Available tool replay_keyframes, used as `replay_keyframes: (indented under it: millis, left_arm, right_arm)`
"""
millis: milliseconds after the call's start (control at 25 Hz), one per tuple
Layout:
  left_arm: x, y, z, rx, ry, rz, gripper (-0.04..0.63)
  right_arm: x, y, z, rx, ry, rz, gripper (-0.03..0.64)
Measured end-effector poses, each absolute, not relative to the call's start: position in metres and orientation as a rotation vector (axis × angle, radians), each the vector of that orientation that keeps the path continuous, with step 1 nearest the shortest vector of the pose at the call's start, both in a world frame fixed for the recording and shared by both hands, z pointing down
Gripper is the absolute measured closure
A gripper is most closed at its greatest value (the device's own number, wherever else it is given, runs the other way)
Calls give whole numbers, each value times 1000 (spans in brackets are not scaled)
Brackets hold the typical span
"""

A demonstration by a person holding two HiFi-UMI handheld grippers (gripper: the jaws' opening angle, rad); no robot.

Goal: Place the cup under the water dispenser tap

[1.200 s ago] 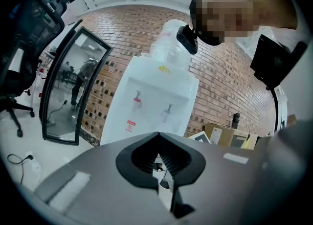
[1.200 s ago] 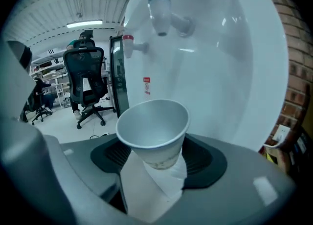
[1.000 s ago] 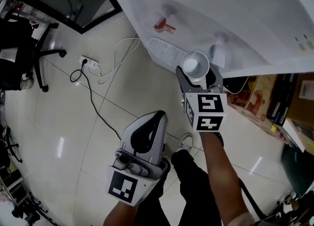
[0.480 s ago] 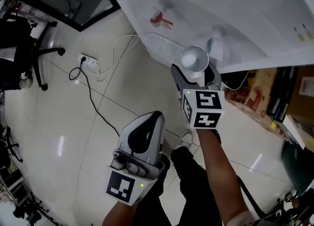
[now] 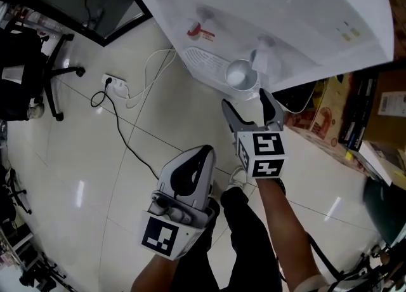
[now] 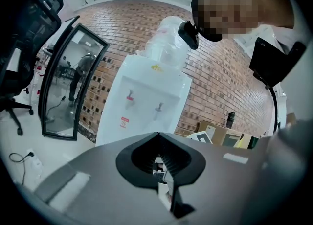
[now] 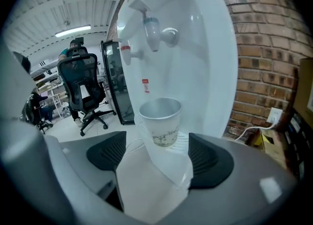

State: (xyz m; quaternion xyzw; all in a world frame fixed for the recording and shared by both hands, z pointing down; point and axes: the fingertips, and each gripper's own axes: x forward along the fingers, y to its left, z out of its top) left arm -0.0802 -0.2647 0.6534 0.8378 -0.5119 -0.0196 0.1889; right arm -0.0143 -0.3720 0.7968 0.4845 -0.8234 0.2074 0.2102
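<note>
My right gripper fingers just opened and backed off; cup stands free under the tap. Left gripper fingers together. Placement looks done.

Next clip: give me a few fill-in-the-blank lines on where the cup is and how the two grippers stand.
1. The cup stands on the drip tray under the ___ tap.
2. The cup stands ___, with its mouth facing up.
3. The right gripper has its jaws ___, just short of the cup.
4. The left gripper has its jaws ___, with nothing in them.

Missing words: blue; upright; open; shut.

Note: the right gripper's jaws have just been opening, and nothing is between them.
</note>
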Motion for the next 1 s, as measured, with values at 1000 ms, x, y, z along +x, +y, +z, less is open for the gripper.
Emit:
replay_keyframes:
  millis: [1000]
  left_arm:
    - [-100, -220, 449, 2440, -1409, -145, 604]
  right_arm:
    - [-69, -240, 491, 1142, -2558, 301, 401]
